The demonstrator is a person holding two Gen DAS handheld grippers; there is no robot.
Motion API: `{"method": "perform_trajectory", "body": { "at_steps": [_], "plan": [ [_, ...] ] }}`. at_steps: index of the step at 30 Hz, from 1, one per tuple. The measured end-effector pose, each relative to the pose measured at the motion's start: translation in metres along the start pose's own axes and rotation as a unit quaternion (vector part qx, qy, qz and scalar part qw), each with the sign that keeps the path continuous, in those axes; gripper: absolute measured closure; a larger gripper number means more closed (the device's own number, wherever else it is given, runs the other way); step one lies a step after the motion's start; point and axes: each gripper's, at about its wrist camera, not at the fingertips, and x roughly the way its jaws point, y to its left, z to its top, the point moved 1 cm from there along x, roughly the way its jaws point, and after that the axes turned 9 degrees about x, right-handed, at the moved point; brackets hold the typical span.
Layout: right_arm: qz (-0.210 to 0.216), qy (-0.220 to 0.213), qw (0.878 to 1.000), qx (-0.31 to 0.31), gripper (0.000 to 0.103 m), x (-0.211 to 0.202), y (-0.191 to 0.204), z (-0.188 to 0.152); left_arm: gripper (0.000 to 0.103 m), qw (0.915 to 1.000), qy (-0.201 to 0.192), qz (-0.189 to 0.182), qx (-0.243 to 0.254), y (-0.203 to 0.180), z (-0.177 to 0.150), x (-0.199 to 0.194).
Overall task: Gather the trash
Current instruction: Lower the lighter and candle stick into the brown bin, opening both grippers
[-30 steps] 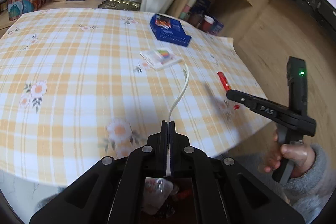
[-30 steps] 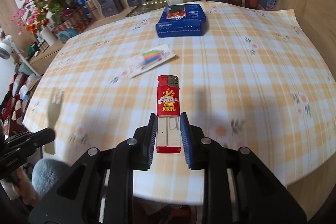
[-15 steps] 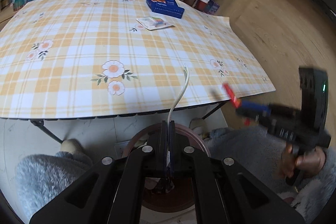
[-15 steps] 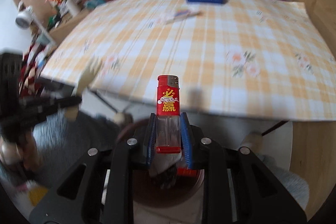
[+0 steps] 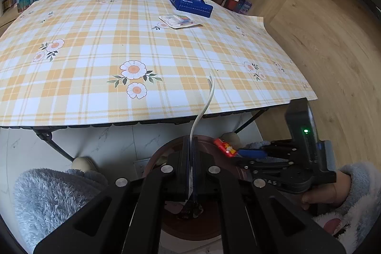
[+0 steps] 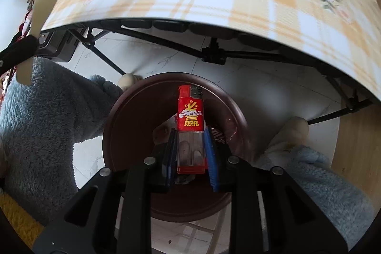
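The folding table, under a glossy orange-and-white plaid cloth with printed daisies, is the largest thing in view. Just past its near edge, low on the pale marble-look floor, sits the round dark-brown trash bin, smooth-walled and seemingly plastic, with some wrappers already at its bottom. It sits between the person's knees in fluffy blue-grey fleece, likely so both hands can drop things straight in.

Directly over the bin's mouth, the right gripper points steeply down, clamped on the clear lower half of a red lighter, a hard, slim rectangular body with a metal top. Nearer the bin's rim on the person's left, the left gripper is pinched fully together on a thin white strip, flat, stiff-looking and gently curved, standing up out of the jaws.
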Motion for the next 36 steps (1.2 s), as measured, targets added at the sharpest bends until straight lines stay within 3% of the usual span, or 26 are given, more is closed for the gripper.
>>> {"method": "perform_trajectory", "body": {
  "at_steps": [4,7,12,17,22,27,36],
  "plan": [
    [0.042,-0.007,0.999,0.007,0.075,0.001,0.003,0.005,0.101,1.0000,0.001,-0.002,-0.003,0.001,-0.002,0.001],
    [0.071,-0.020,0.997,0.007,0.057,-0.006,0.006,0.007,0.101,1.0000,0.002,-0.004,-0.006,0.002,-0.002,0.002],
    [0.060,-0.052,0.997,0.004,0.055,-0.028,0.006,0.009,0.101,1.0000,0.003,-0.005,-0.006,0.002,-0.002,0.004],
    [0.039,-0.121,0.992,0.016,0.030,-0.064,-0.009,0.008,0.101,1.0000,0.007,-0.002,0.005,-0.002,-0.004,0.006],
    [0.010,-0.213,0.977,0.031,0.007,-0.101,-0.033,0.001,0.101,0.9995,0.020,-0.001,0.026,-0.011,-0.006,0.013],
    [-0.009,-0.283,0.957,0.056,0.006,-0.125,-0.059,-0.010,0.101,0.9969,0.044,0.005,0.065,-0.026,-0.009,0.024],
    [-0.032,-0.285,0.954,0.090,0.006,-0.110,-0.075,-0.027,0.101,0.9855,0.119,0.013,0.120,-0.045,-0.021,0.056]
  ]
}}
